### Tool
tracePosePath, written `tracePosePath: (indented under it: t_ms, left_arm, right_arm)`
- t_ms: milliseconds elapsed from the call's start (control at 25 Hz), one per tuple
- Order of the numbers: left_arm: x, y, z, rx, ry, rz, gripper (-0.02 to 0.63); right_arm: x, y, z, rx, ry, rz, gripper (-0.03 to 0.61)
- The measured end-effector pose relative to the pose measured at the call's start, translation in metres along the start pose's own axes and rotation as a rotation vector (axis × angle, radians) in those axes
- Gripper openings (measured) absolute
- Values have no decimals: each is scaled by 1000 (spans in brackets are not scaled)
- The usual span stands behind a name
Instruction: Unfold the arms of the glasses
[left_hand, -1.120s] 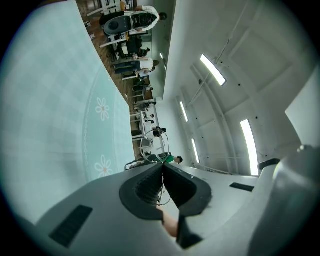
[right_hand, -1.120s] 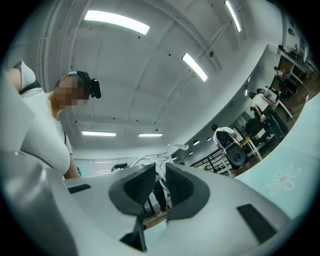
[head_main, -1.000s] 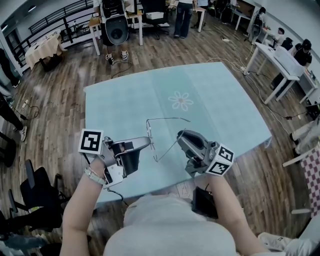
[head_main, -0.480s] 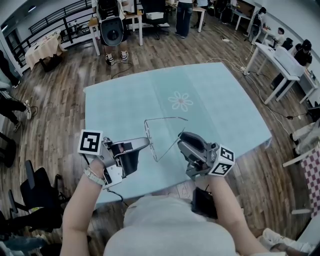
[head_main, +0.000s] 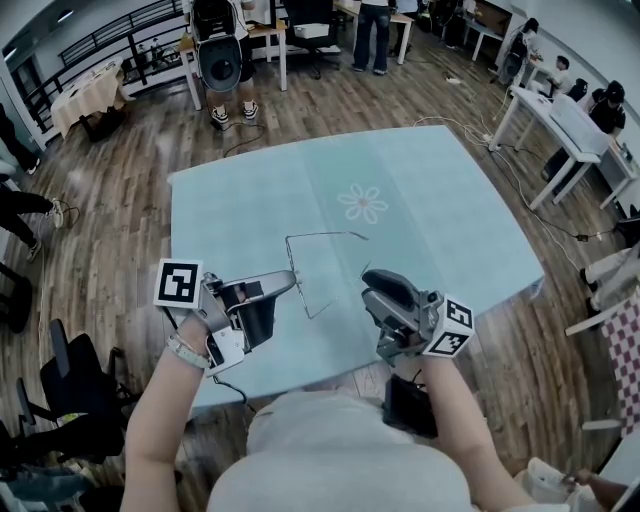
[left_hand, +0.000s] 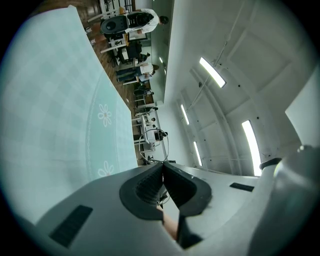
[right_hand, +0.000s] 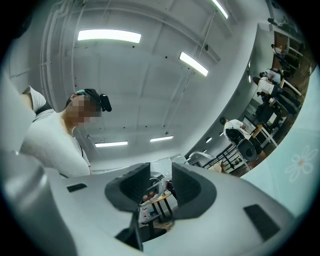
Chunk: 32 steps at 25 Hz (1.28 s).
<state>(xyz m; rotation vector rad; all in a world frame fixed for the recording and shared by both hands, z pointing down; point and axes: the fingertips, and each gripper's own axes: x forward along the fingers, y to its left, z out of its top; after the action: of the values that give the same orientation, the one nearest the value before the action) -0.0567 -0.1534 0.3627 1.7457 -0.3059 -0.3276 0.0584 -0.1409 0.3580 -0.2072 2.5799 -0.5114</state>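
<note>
Opening its jaws just now, the right gripper (head_main: 370, 284) sits half-spread and empty just beside the glasses (head_main: 296, 268); the left gripper (head_main: 286, 279) pinches their frame; the near arm looks swung out.

Lighting: bright, even, indoor, from ceiling strips (right_hand: 109, 35), which burn out to white glare in both gripper views. Shadows on the table (head_main: 250, 200): faint, soft-edged. Distortion: strong fisheye bend in all three views, straight lines curved near the rims, corners vignetted black. Focus: head view sharp at centre, softer outward. Glasses (head_main: 320, 235): thin wire, faint against the pale cloth.
</note>
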Motion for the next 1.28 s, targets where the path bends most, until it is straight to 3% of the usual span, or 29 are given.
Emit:
tracePosePath:
  t_ms: [160, 280, 560, 880, 1280]
  left_arm:
    - [1, -1, 0, 7, -3, -4, 12]
    - [3, -5, 0, 12, 4, -15, 12]
    - [6, -11, -1, 18, 18, -27, 12]
    - [5, -15, 1, 27, -1, -34, 11]
    - [-2, -9, 12, 48, -61, -26, 9]
  right_arm:
    - [-3, 3, -7, -14, 40, -12, 127]
    - [-8, -10, -22, -65, 123, -92, 130]
    - [-12, -49, -38, -211, 262, -272, 222]
    - [-4, -39, -50, -210, 311, -198, 216]
    - [-15, -30, -43, -215, 294, -201, 173]
